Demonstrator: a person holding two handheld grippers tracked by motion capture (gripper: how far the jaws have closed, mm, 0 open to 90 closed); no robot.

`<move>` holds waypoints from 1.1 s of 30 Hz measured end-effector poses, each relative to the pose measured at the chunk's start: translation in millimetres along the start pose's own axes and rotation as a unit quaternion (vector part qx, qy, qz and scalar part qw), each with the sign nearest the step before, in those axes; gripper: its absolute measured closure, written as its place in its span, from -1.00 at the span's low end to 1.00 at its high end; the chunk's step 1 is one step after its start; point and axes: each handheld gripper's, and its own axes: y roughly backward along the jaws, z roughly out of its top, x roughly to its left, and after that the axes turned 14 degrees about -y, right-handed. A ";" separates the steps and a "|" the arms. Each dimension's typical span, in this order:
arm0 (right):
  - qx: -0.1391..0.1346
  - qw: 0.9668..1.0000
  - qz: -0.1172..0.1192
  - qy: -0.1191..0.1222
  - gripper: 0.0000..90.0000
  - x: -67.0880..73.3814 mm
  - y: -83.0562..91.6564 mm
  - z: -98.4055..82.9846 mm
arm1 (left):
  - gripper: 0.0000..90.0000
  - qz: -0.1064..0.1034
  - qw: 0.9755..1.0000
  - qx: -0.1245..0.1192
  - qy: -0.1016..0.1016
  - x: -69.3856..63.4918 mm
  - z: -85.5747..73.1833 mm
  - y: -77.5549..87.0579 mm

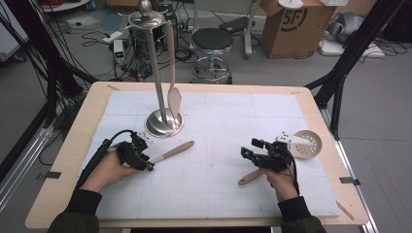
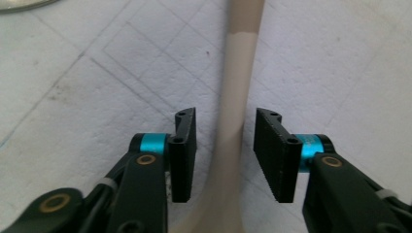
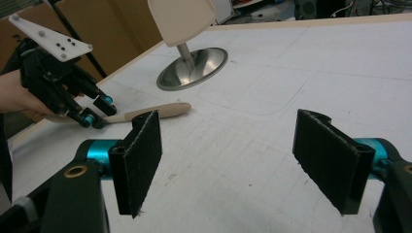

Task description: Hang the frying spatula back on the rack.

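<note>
Tongs: two, left tongs (image 1: pixel 149 166) and right tongs (image 1: pixel 244 153)
Utensil stand (image 1: pixel 164 122): one
Hanging spatula (image 1: pixel 173 97): one
Wooden-handled utensil at left tongs (image 1: pixel 174 151): one
Skimmer (image 1: pixel 308 143), frame right: one
Stool (image 1: pixel 212 41), upper centre: one
Cardboard box (image 1: pixel 291 24): one

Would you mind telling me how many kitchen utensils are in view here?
3. A spatula hangs on the metal stand; a second utensil lies between the left gripper's jaws; a slotted spoon lies under the right gripper.
</note>
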 end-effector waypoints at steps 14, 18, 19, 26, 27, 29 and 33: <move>-0.013 1.000 0.009 -0.005 -0.42 -1.2 2.3 1.4 | 0.73 -0.001 0.998 0.033 -0.058 -8.0 10.8 -0.7; -0.014 1.000 0.009 -0.004 -0.42 -0.9 1.5 1.1 | 0.73 0.004 0.996 0.056 -0.069 -9.6 16.4 -1.1; -0.013 1.000 0.007 -0.003 -0.42 -0.7 1.1 1.1 | 0.74 0.008 0.996 0.056 -0.065 -10.4 16.4 -1.2; -0.018 1.000 0.009 -0.007 -0.40 -0.4 -0.9 0.9 | 0.73 0.018 0.997 0.066 -0.048 -13.3 19.7 -2.7; -0.018 1.000 0.008 -0.005 -0.39 -0.1 -1.2 1.0 | 0.72 0.010 0.997 0.067 -0.045 -10.7 20.0 -2.7; -0.015 1.000 0.009 -0.008 -0.39 1.0 -1.8 1.4 | 0.72 -0.013 0.997 0.070 -0.028 -3.9 21.2 -3.6; -0.016 1.000 0.013 -0.004 -0.38 2.2 -4.8 1.3 | 0.72 -0.016 0.997 0.072 -0.026 -2.9 22.0 -4.5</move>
